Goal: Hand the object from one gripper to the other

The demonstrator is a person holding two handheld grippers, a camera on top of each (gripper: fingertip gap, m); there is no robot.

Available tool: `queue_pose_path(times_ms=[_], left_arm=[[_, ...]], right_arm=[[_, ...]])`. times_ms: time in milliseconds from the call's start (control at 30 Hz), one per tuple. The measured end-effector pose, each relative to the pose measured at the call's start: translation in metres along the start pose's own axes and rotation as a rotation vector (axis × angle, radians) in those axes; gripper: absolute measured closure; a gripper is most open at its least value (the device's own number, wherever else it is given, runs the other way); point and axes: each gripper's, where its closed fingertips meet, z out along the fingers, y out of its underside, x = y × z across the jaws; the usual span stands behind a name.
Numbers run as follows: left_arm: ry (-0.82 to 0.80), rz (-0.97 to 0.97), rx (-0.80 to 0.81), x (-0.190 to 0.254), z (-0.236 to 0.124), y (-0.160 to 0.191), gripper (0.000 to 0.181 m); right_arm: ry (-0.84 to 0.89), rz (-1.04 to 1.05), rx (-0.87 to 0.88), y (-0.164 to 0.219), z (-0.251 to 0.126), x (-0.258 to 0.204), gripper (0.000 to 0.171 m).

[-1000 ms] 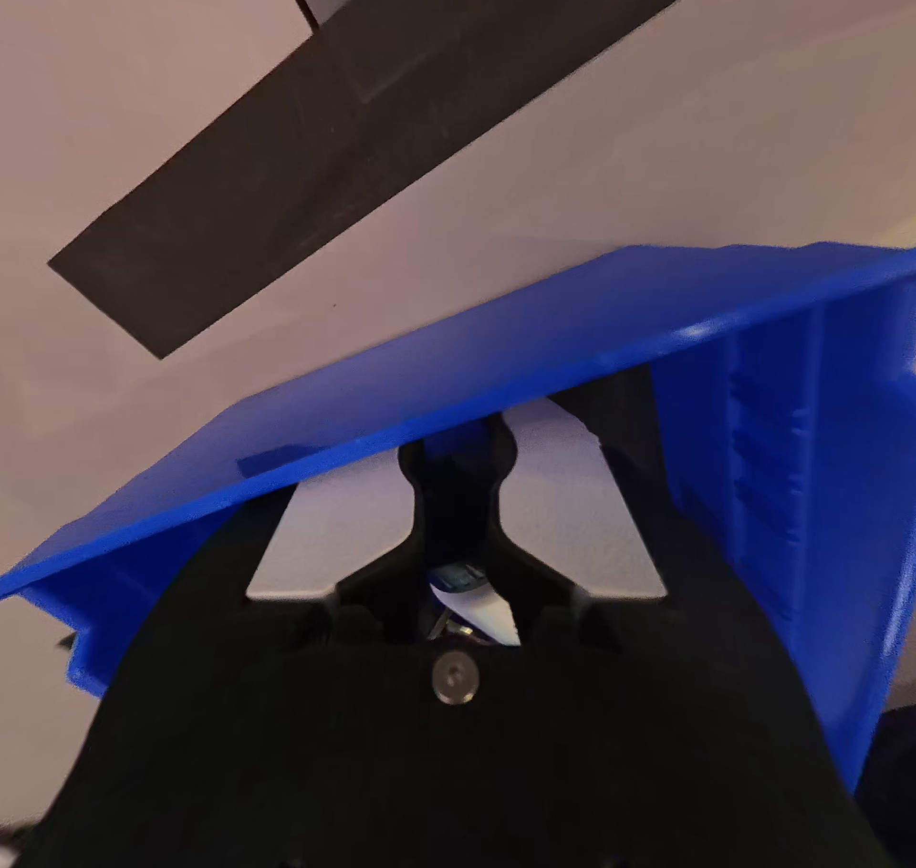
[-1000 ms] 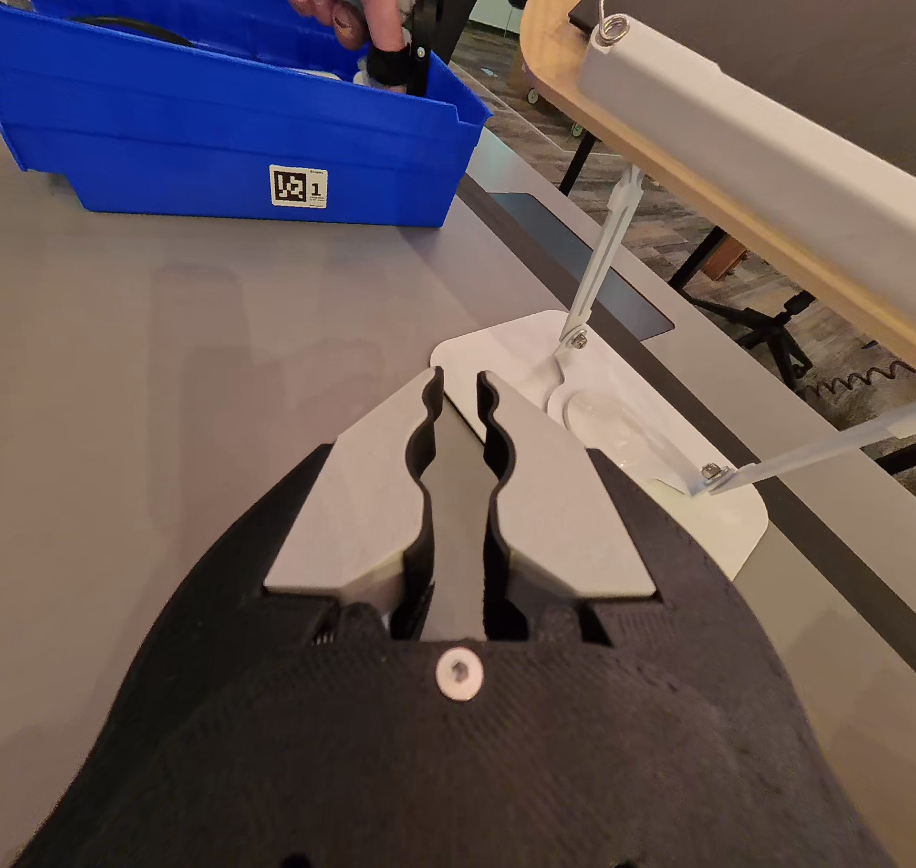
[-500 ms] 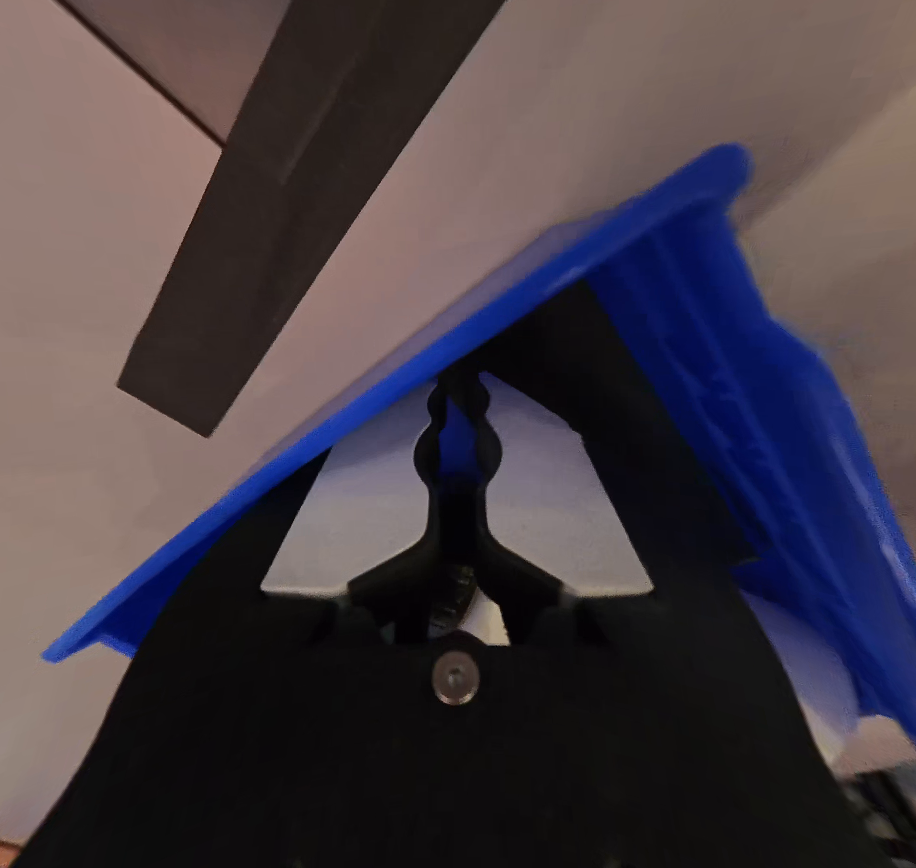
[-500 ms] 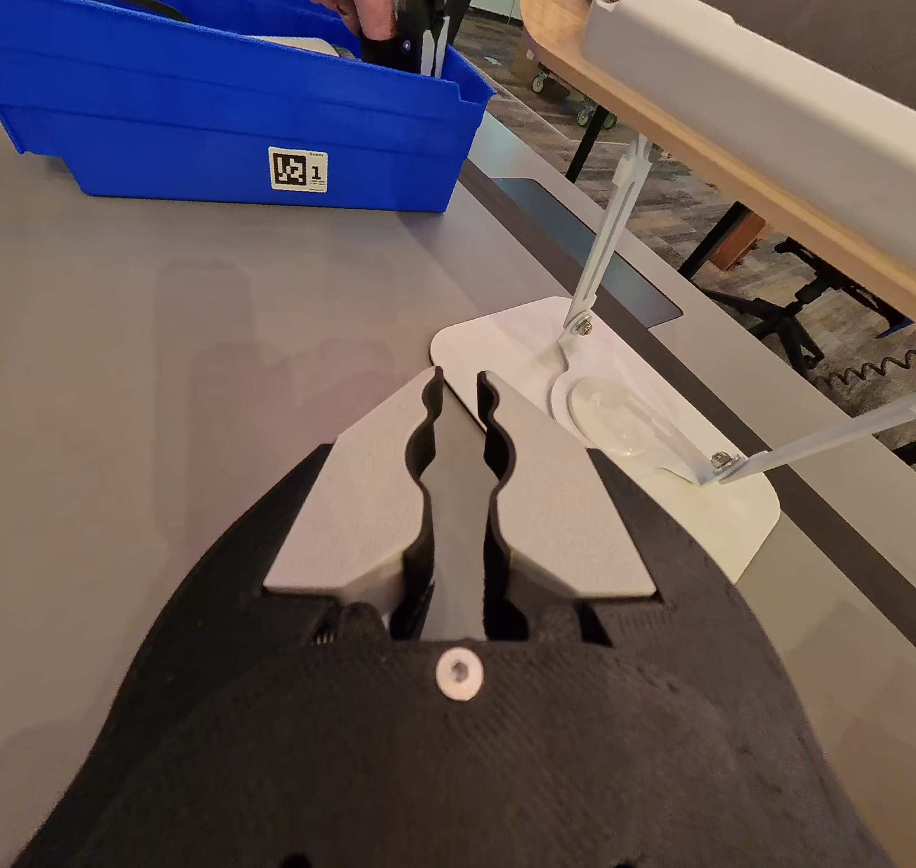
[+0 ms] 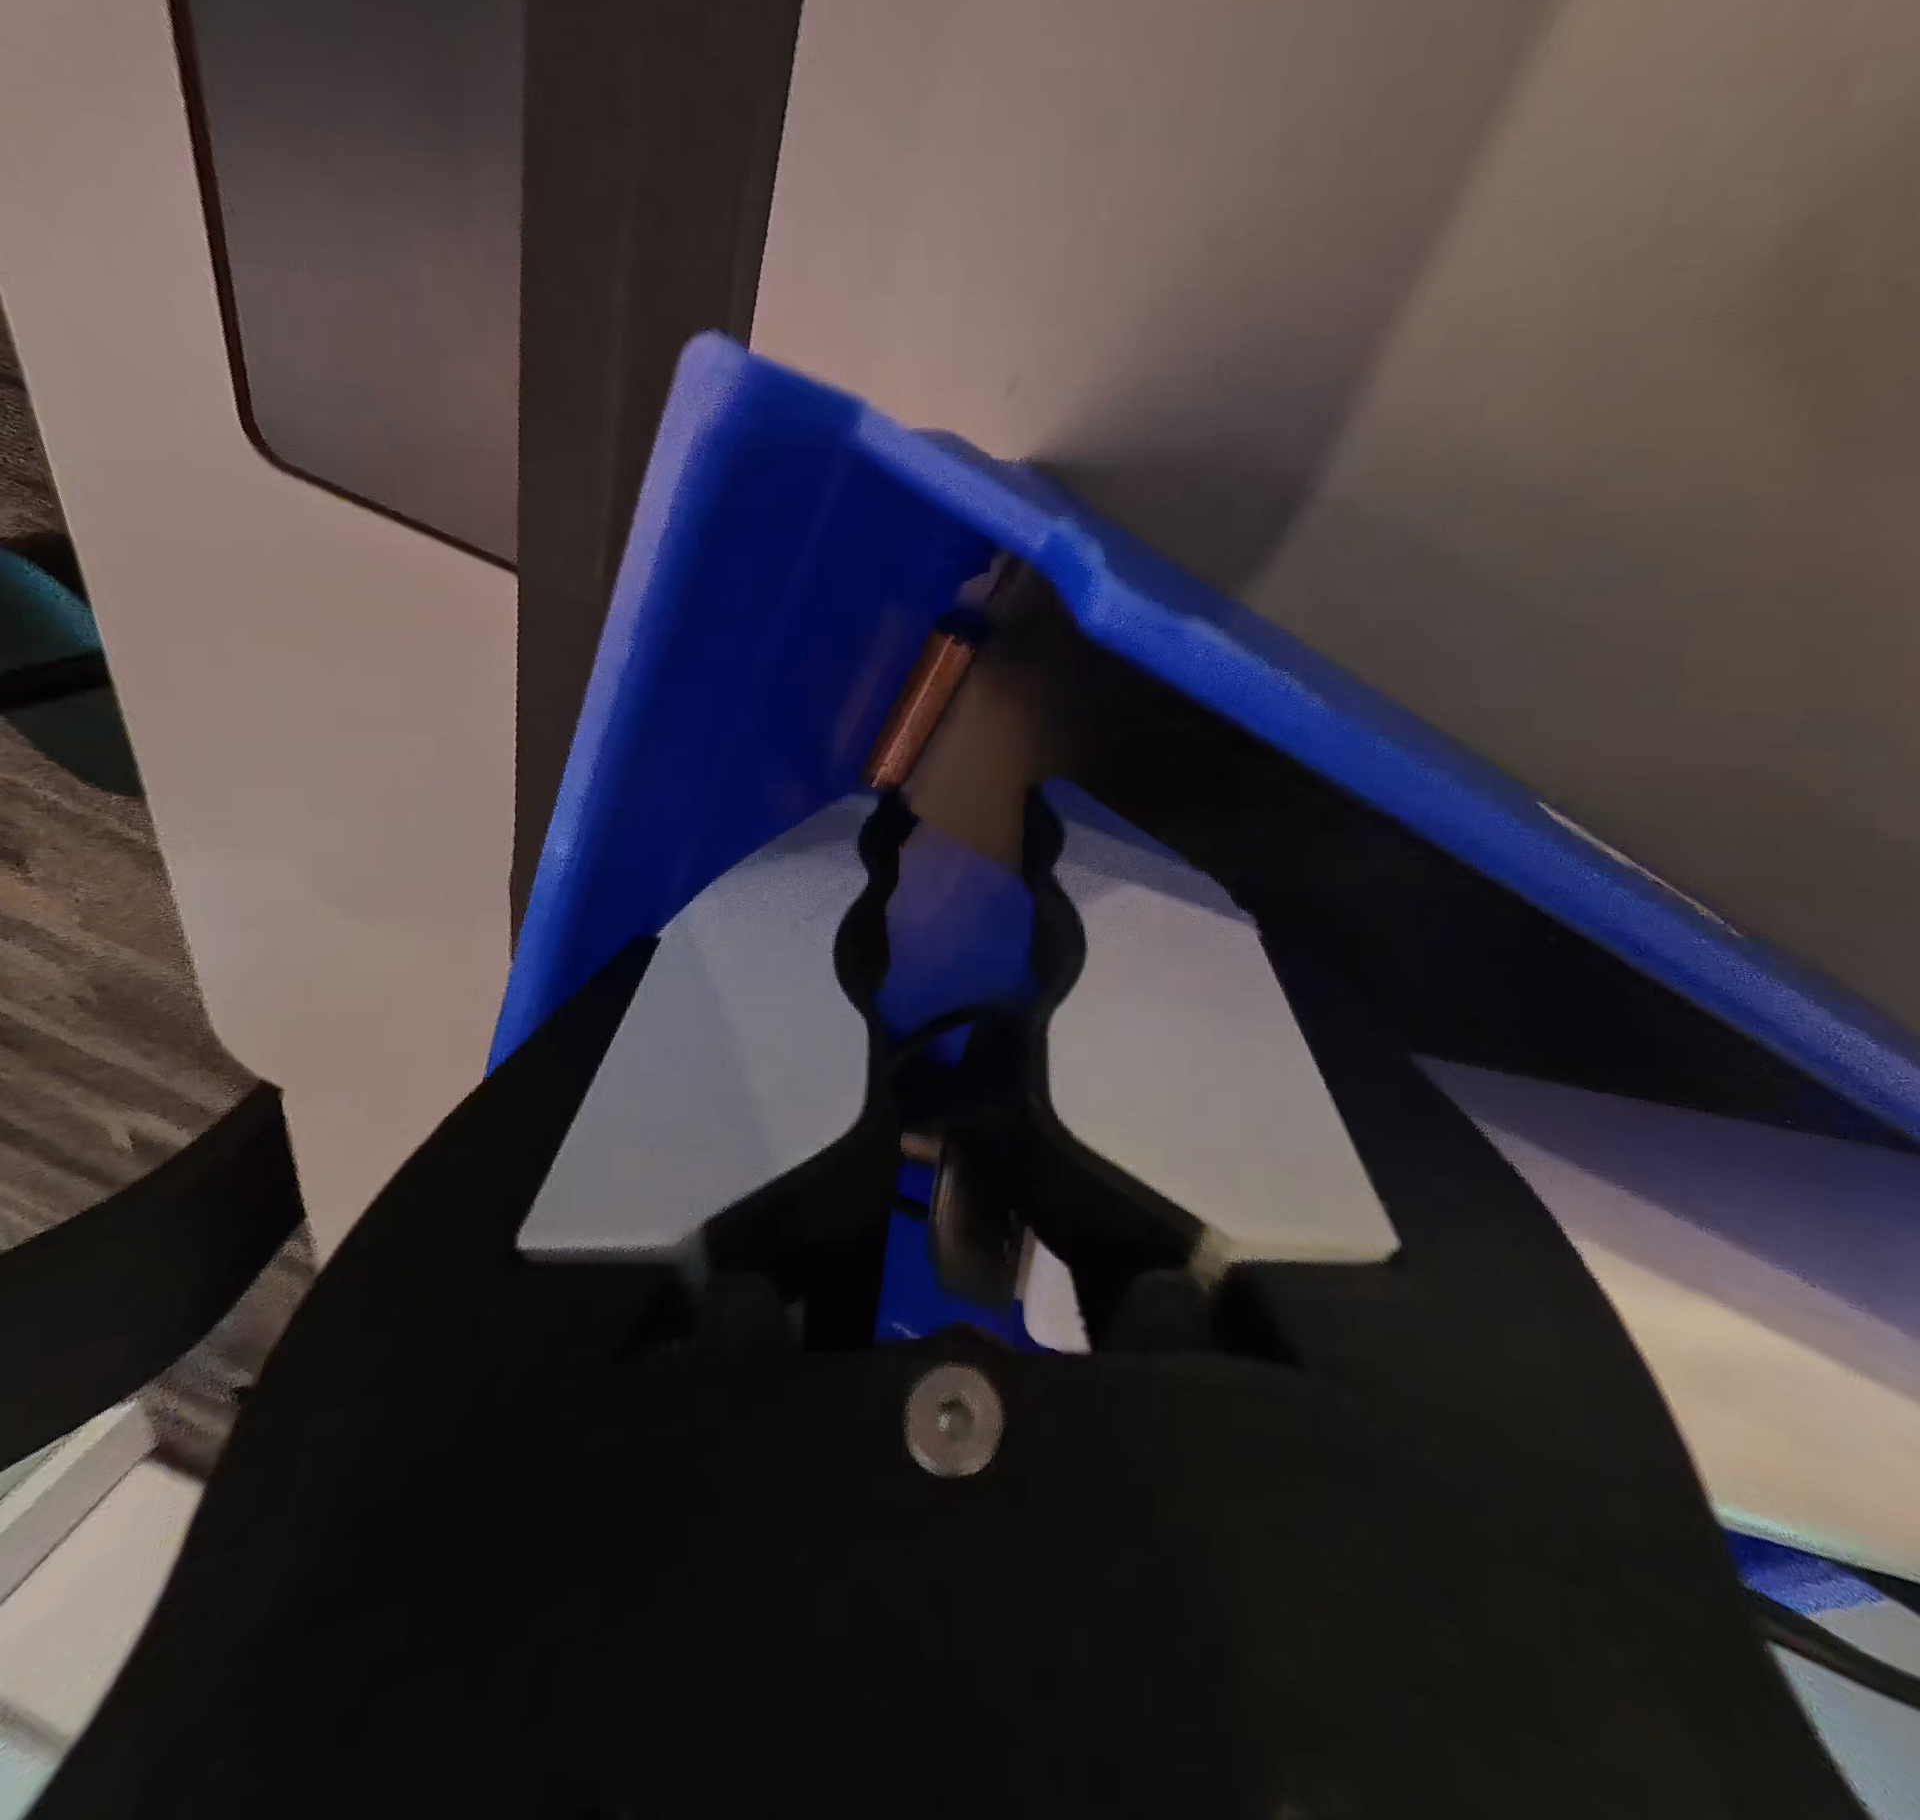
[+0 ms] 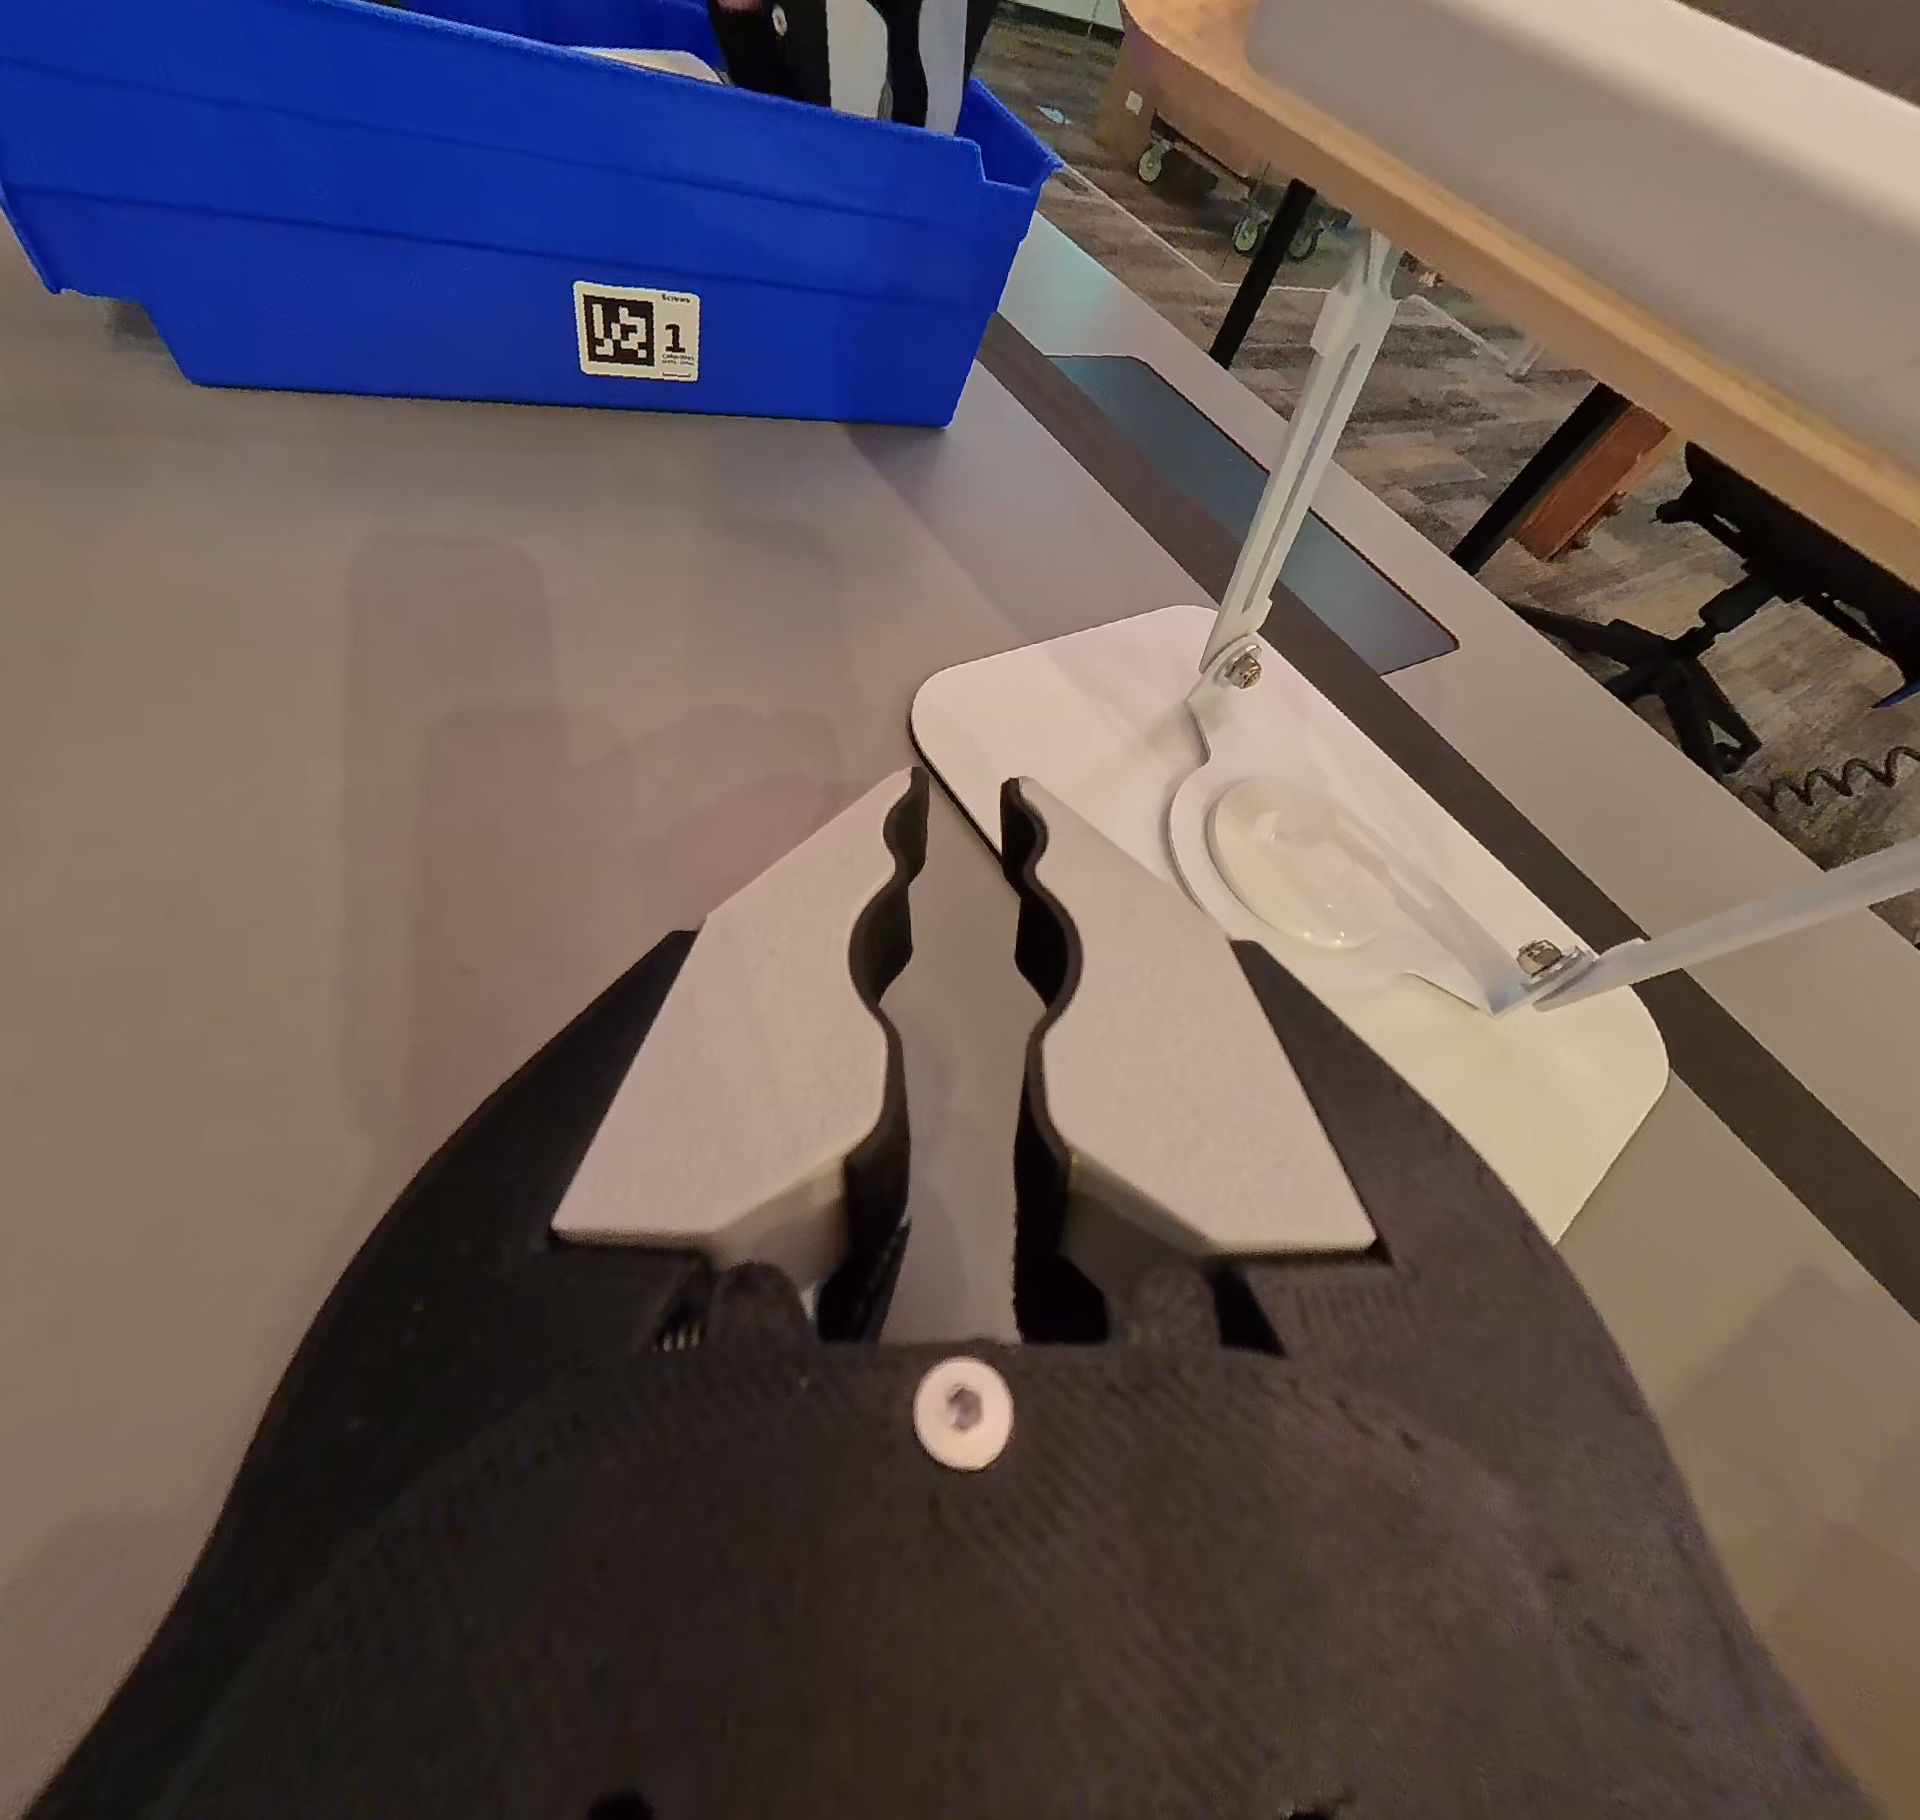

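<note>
Left tongs (image 5: 961, 840): inside blue bin (image 5: 727, 690), narrow gap, grip unclear.
Right tongs (image 6: 961, 804): narrowly parted, empty, above grey worktop (image 6: 416, 648).

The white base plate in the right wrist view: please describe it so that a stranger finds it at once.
Start at the grey table and follow its dark right edge strip. The white base plate lies flat beside that strip, just past the right tongs. Unlike the blue bin farther back, it is flat, round-cornered, with thin metal struts bolted on.

blue bin (image 6: 416, 212), white lamp base (image 6: 1351, 939), grey table (image 6: 312, 731)
</note>
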Motion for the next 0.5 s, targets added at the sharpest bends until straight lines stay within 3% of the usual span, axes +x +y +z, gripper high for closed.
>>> queue_pose_path(times_ms=[167, 367, 500], left_arm=[[-0.031, -0.077, -0.016, -0.017, -0.001, 0.019, 0.153], [-0.036, 0.011, -0.078, -0.015, 0.010, 0.019, 0.159], [0.026, -0.150, -0.172, -0.016, 0.018, 0.028, 0.163]], right_arm=[[-0.009, 0.007, 0.000, 0.002, 0.001, -0.001, 0.160], [-0.026, 0.006, -0.012, 0.006, 0.004, -0.004, 0.160], [-0.031, 0.020, -0.010, 0.007, 0.004, -0.003, 0.160]])
